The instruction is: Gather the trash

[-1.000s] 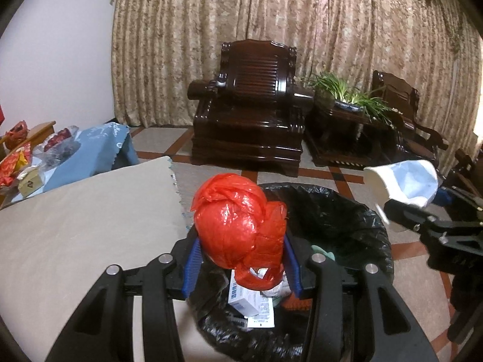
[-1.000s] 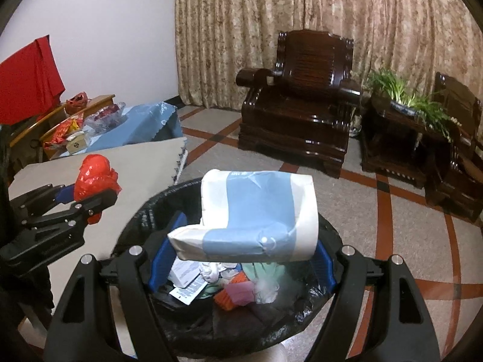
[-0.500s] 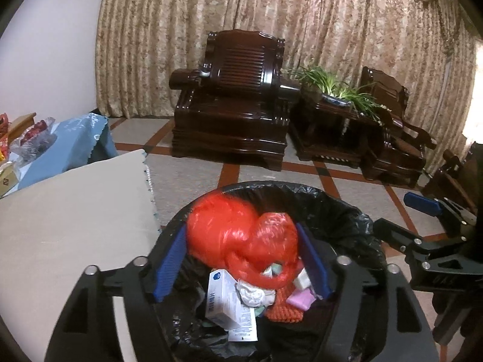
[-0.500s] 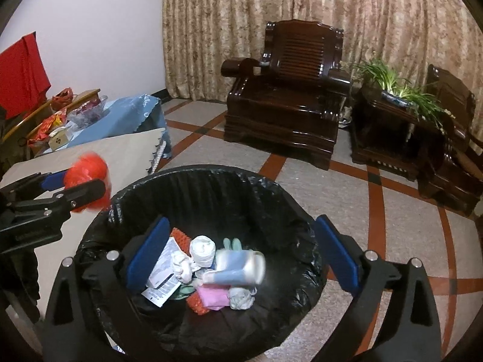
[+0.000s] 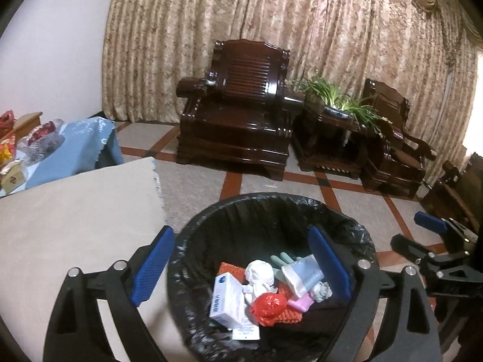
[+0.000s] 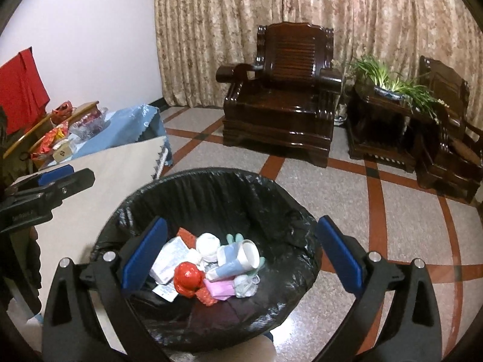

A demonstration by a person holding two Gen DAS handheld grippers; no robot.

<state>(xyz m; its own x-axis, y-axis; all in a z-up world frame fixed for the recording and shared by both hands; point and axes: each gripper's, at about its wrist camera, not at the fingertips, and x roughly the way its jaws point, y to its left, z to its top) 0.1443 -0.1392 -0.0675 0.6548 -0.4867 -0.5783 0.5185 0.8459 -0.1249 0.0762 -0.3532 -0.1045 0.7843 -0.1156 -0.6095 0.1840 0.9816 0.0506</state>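
A bin lined with a black bag [image 5: 271, 205] [image 6: 211, 181] stands on the floor beside a beige-covered table. Inside lie a crumpled red plastic bag [image 5: 268, 304] [image 6: 187, 279], a blue-and-white paper cup [image 5: 302, 274] [image 6: 238, 256], a white box [image 5: 226, 298], tissues and other scraps. My left gripper [image 5: 241, 265] is open and empty above the bin. My right gripper [image 6: 240, 256] is open and empty above the bin too. The right gripper also shows at the right of the left wrist view [image 5: 428, 241]; the left one shows at the left of the right wrist view [image 6: 51, 181].
The beige-covered table [image 5: 75, 211] lies left of the bin. A blue-covered table [image 6: 120, 129] with snack packets stands behind it. A dark wooden armchair [image 6: 286, 96], a side table with a plant [image 6: 389, 90] and a second chair [image 6: 446, 126] line the curtain.
My right gripper opened first and dropped the paper cup into the bin. My left gripper then opened and the red bag fell in. Both grippers now hang empty over the bin.
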